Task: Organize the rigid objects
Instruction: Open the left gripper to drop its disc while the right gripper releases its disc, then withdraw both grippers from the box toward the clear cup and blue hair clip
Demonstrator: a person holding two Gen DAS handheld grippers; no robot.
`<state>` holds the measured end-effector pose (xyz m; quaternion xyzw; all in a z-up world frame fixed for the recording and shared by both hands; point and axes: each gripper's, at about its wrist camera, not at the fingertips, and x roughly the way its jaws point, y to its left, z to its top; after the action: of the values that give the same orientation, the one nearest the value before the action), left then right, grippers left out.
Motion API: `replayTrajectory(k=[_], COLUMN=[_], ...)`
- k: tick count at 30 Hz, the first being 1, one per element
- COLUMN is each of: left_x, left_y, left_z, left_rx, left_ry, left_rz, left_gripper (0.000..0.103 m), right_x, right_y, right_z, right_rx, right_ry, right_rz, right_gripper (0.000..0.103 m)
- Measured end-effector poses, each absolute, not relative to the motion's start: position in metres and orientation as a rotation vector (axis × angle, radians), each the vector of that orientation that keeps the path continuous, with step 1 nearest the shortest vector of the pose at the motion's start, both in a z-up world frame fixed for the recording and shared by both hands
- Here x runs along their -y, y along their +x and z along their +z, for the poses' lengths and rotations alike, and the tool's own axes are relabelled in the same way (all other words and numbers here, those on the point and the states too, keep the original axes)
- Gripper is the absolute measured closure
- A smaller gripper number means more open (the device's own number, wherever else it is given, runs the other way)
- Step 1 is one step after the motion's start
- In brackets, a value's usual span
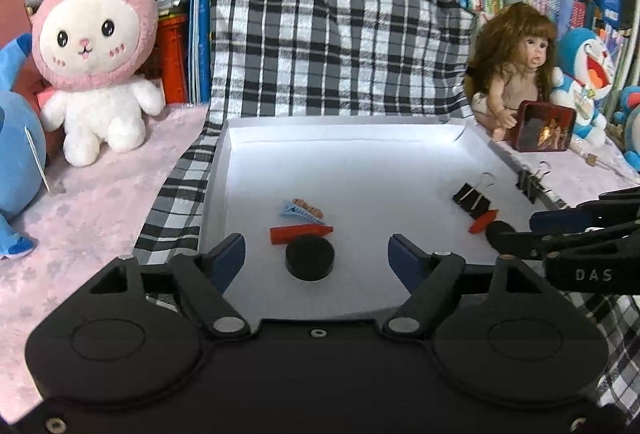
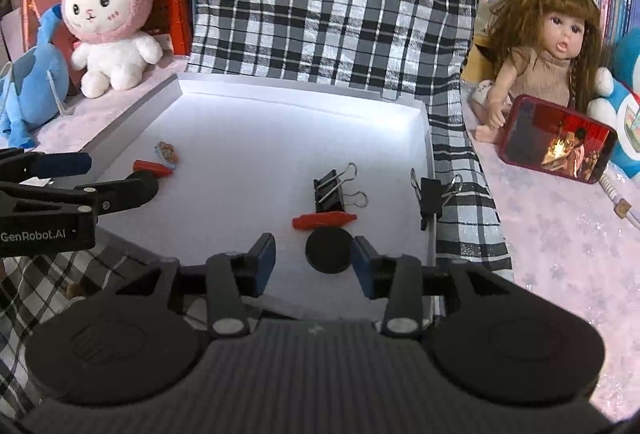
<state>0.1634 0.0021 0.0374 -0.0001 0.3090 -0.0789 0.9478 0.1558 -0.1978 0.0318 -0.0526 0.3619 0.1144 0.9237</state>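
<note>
plaid cloth (image 1: 340,46): biggest thing here, checked black and white, draped up the back and running under the tray. just backdrop.
white tray (image 1: 360,162): shallow white box, this is where stuff is getting sorted. two little clusters inside so far, one on each side.
left gripper (image 1: 316,254): jaws spread wide, nothing pinched. a black disc (image 1: 310,258) sits on the tray floor in the gap between the blue pads, and neither pad touches it.
right gripper (image 2: 314,262): about half open, also empty-handed. another black disc (image 2: 328,250) lies between its pads, close to the right one, but i can't see it being squeezed.
left cluster: disc, red crayon (image 1: 300,233) right behind it, then a small blue-and-orange hair clip (image 1: 302,210) at the back. all bunched together.
right cluster: disc, second red crayon (image 2: 324,221) just behind, then a black binder clip (image 2: 332,188) behind that.
stray binder clip (image 2: 430,196): clamped onto the tray's right rim, not lying inside with the rest.
progress: my guess is pretty far along. both discs look set down with their groups and let go.
left to do: probably only that rim clip, if it's meant to join the right cluster. nothing else loose outside the tray that i can spot, apart from toys and books around the edges.
</note>
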Motion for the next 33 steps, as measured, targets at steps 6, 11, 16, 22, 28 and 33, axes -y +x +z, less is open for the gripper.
replayTrajectory(k=[6,11,16,22,28,33], left_x=[0.002,0.005,0.003,0.001,-0.001,-0.001], left_y=[0.144,0.129,0.116,0.1,0.086,0.076], left_z=[0.046,0.048,0.049,0.049,0.047,0.045], left_rx=[-0.588,-0.574,-0.567,-0.551,-0.542,-0.533], left_ry=[0.02,0.047,0.043,0.043,0.049,0.057], left_rz=[-0.196,-0.216,-0.238,-0.248,-0.257,-0.258], left_gripper=[0.017,0.016,0.016,0.015,0.015,0.015], right_x=[0.192,0.189,0.187,0.191,0.193,0.195], right_y=[0.137,0.123,0.111,0.097,0.084,0.074], right_z=[0.038,0.041,0.041,0.043,0.042,0.038], right_rx=[-0.692,-0.662,-0.639,-0.605,-0.579,-0.57], right_ry=[-0.139,-0.153,-0.164,-0.146,-0.144,-0.144], right_rz=[0.26,0.28,0.291,0.295,0.293,0.29], right_gripper=[0.033,0.027,0.023,0.019,0.019,0.019])
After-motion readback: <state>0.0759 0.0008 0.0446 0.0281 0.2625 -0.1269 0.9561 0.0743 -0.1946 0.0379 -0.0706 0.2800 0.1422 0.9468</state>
